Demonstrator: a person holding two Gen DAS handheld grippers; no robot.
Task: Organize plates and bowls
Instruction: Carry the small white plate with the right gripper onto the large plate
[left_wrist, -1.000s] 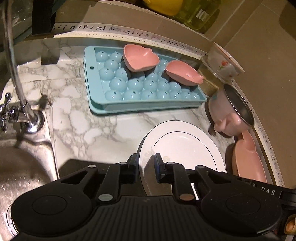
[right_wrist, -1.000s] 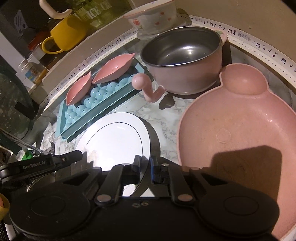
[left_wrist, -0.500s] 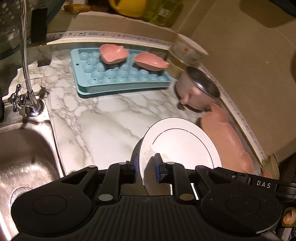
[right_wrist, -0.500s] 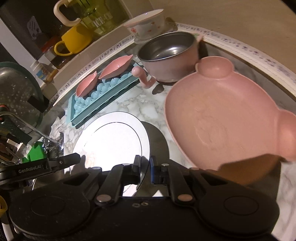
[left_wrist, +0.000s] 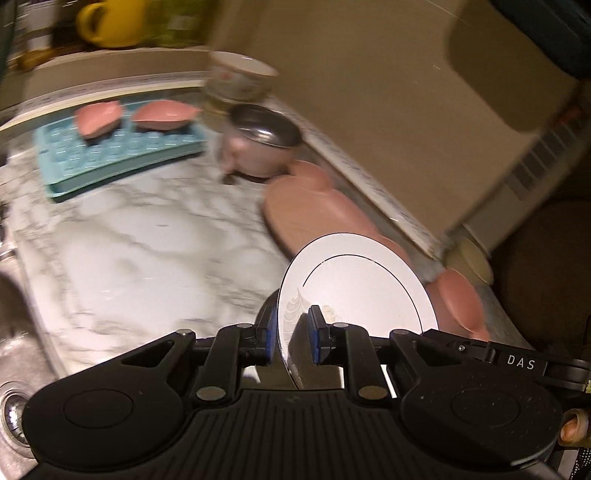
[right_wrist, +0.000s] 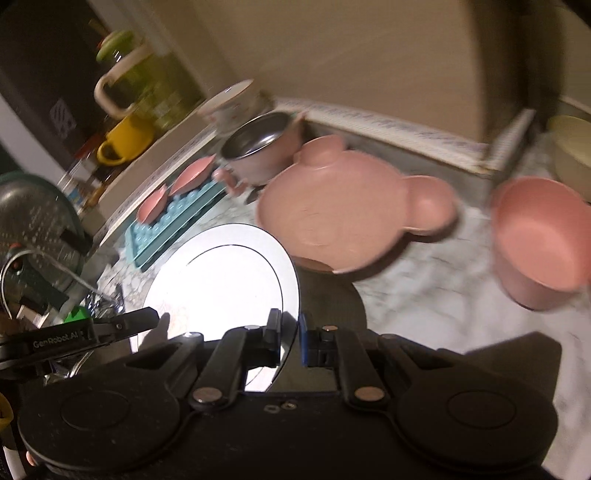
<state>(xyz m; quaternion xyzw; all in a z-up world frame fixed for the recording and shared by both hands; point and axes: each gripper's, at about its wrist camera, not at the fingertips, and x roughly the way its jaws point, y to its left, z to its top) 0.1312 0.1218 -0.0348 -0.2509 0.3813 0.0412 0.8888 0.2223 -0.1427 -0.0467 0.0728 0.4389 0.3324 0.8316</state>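
Left wrist view: the left gripper (left_wrist: 290, 341), jaws clamped on the white plate (left_wrist: 356, 291), has carried it from mid-counter (left_wrist: 147, 258) toward the right edge, over the pink bear plate (left_wrist: 295, 206). The background is blurred.

Right wrist view: the right gripper (right_wrist: 288, 341) clamps the plate's (right_wrist: 221, 280) other rim; a pink bowl (right_wrist: 543, 236) has appeared, cut off at right.

White plate (left_wrist: 362, 288) with thin dark ring; pink bear-shaped plate (right_wrist: 343, 206); teal tray (left_wrist: 110, 155).
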